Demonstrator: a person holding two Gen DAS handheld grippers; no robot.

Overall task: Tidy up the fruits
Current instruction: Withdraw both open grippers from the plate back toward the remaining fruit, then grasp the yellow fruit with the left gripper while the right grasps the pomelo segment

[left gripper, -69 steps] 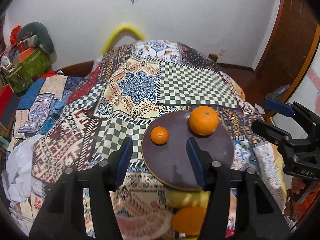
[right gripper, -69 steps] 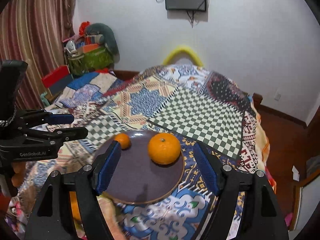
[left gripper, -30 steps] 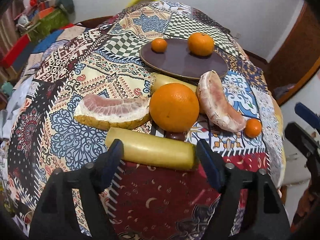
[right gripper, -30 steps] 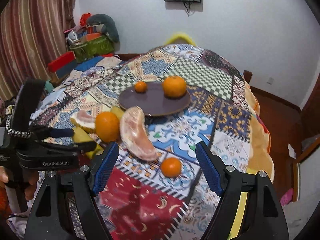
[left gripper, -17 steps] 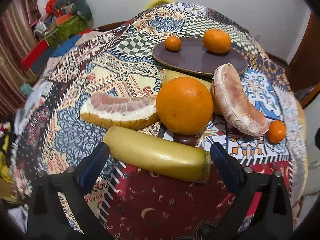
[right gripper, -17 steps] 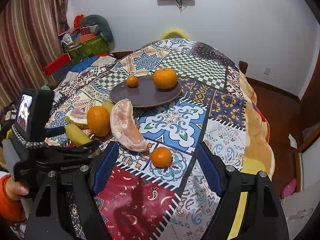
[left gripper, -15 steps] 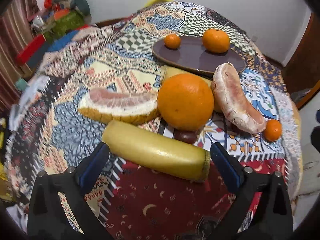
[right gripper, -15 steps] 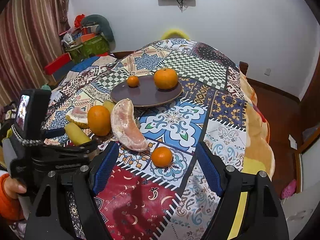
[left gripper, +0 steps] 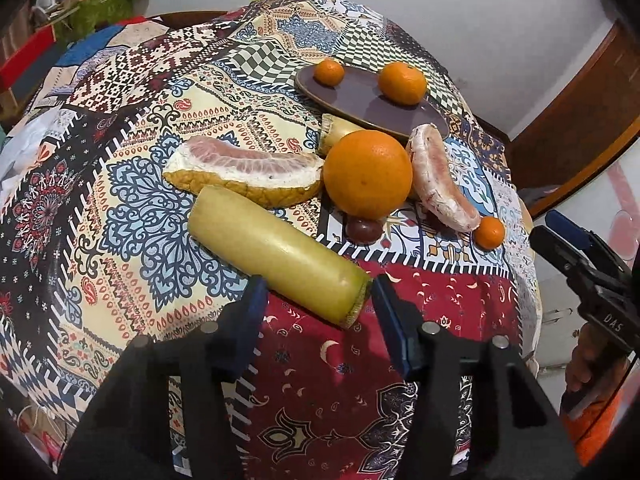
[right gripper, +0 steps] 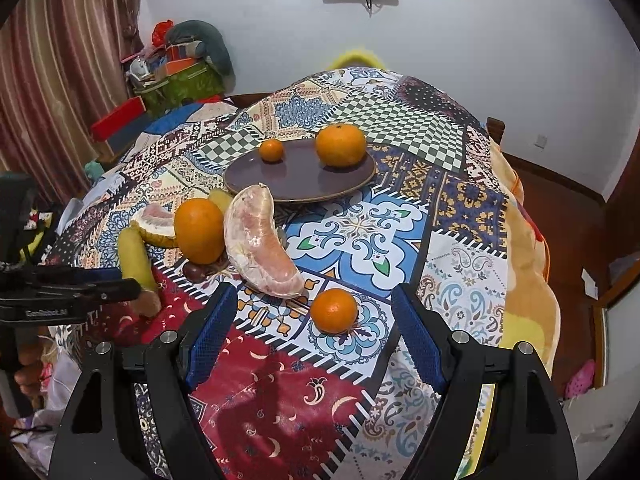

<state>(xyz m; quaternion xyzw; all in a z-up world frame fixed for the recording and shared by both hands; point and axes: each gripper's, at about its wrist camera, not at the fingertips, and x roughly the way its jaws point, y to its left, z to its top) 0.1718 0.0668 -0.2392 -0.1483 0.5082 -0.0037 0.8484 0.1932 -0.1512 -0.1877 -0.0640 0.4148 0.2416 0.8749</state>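
A dark plate holds a small tangerine and a larger orange. In front of it on the patchwork cloth lie a big orange, two peeled pomelo wedges, a small dark fruit, a small tangerine and a yellow-green cane piece. My left gripper is open, its fingers on either side of the cane's near end. My right gripper is open, just short of the small tangerine.
A second cane piece lies behind the big orange. The round table's edge drops off to the right. Boxes and clutter stand against the far left wall.
Both grippers drew back from the plate to the table's near side. The left gripper then moved in onto the cane piece's near end and its jaws narrowed. The right gripper edged toward the small tangerine.
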